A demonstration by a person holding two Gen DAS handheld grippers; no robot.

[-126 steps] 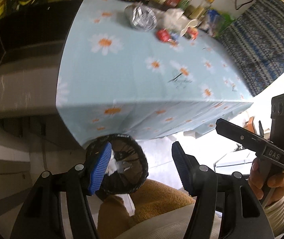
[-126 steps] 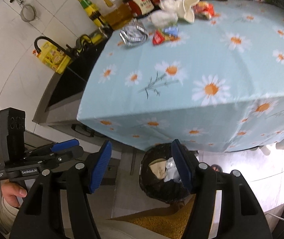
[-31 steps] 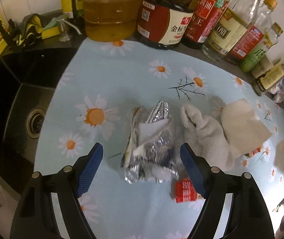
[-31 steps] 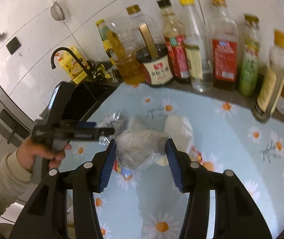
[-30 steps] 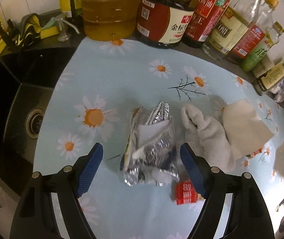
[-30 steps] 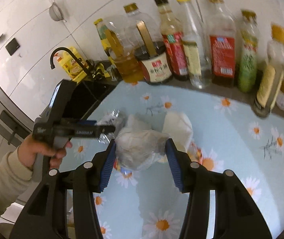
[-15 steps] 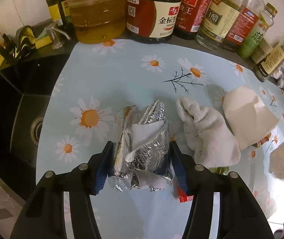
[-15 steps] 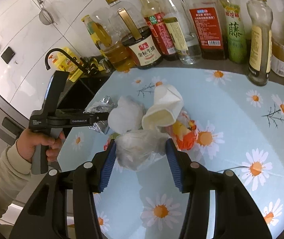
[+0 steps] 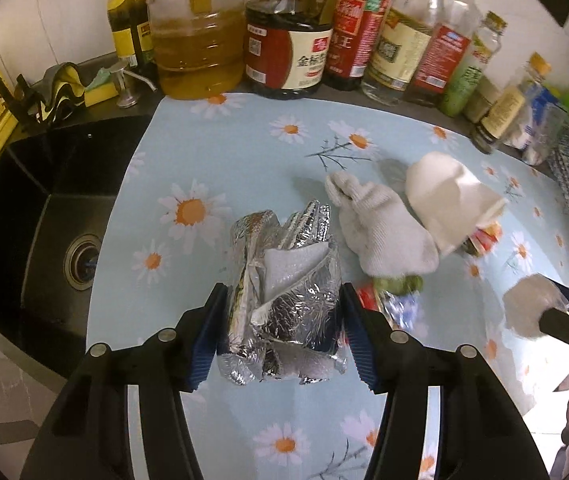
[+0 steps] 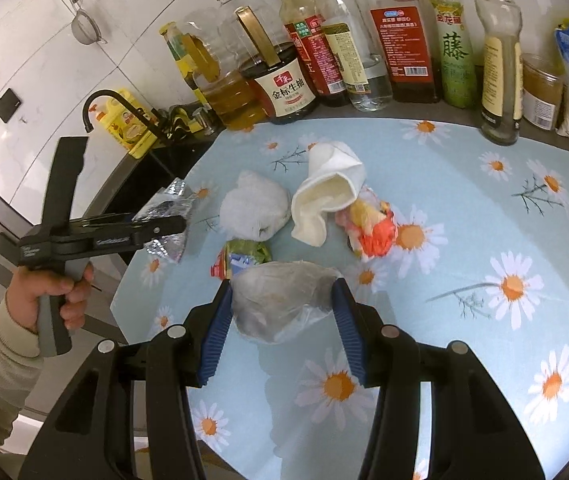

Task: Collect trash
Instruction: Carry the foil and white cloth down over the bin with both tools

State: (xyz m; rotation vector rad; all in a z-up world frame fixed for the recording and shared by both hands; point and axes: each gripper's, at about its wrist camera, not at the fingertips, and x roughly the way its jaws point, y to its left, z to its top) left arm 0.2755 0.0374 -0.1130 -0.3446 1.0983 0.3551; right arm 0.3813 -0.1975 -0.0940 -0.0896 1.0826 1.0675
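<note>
White tiled wall (image 10: 24, 60) behind a black sink (image 9: 36, 208) and daisy-print tablecloth (image 10: 464, 208).

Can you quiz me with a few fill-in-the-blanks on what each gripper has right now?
1. The left gripper is shut on a crumpled ____ wrapper.
2. The right gripper holds a clear plastic ____.
3. The white sock lies beside a crushed paper ____.
4. Left of the daisy tablecloth is a black ____.

Missing words: foil; bag; cup; sink
</note>
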